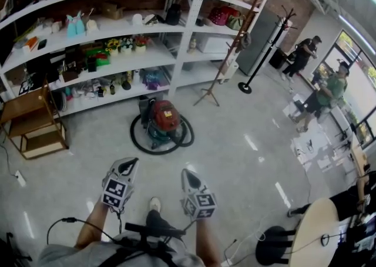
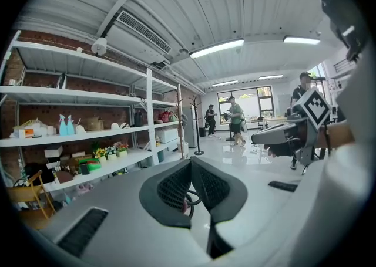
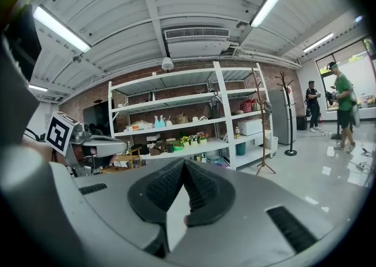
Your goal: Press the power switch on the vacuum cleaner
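Observation:
The vacuum cleaner (image 1: 165, 115) is a red and teal canister standing on the floor in front of the shelves, with its black hose (image 1: 141, 141) coiled around it. Its power switch cannot be made out. My left gripper (image 1: 130, 164) and right gripper (image 1: 187, 173) hover side by side near the bottom of the head view, well short of the vacuum, both pointing toward it. The black pads of each meet at the tips, with nothing between them. In the left gripper view the left gripper (image 2: 191, 162) has a sliver of the hose (image 2: 192, 198) showing low between its pads. The right gripper (image 3: 184, 164) faces the shelves.
A long white shelf unit (image 1: 176, 43) full of small items runs behind the vacuum. A wooden side table (image 1: 32, 122) stands at the left, and a coat stand (image 1: 226, 60) and a black pole (image 1: 258, 54) at the right. Two people (image 1: 320, 93) stand far right. A round table (image 1: 317, 230) is at lower right.

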Demonstrator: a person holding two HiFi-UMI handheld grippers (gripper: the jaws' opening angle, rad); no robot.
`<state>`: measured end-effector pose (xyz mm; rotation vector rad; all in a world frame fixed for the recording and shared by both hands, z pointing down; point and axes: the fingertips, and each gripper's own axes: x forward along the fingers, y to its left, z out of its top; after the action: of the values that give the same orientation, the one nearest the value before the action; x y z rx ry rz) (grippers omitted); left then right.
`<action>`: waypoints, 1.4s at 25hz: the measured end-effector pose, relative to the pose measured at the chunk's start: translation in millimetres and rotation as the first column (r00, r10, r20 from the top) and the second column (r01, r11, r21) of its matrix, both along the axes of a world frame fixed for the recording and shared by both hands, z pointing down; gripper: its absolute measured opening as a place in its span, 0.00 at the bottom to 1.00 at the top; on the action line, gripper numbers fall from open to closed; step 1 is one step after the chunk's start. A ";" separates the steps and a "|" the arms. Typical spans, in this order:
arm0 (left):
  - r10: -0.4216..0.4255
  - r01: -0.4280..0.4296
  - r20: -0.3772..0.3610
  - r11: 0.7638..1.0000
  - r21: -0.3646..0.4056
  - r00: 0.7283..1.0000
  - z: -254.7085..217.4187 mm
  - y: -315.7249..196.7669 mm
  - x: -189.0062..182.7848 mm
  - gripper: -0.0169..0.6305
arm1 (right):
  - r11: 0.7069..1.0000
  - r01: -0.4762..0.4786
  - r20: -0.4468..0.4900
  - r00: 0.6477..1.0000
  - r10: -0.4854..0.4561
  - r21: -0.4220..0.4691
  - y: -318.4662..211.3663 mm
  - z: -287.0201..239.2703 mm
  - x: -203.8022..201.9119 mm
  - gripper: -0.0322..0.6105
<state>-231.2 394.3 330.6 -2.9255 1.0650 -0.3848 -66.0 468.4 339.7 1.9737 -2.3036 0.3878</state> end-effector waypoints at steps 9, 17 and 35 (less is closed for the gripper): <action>-0.035 0.035 -0.007 0.999 -0.008 0.999 -6.7 -71.9 28.5 0.04 | 0.999 0.040 -0.001 0.999 -0.040 -0.024 -76.7 3.0 27.2 0.07; -0.063 0.063 0.000 0.998 -0.015 0.998 -6.5 -126.4 51.3 0.04 | 0.997 0.064 0.014 0.998 -0.063 -0.032 -133.4 3.6 52.5 0.07; -0.107 0.107 0.030 0.994 -0.016 0.994 1.0 -192.5 98.6 0.04 | 0.994 0.101 0.046 0.994 -0.099 -0.042 -205.7 16.7 101.7 0.07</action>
<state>-132.6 201.7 331.6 -2.8758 1.2239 -0.4397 35.7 262.7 356.3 1.8388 -2.3867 0.4743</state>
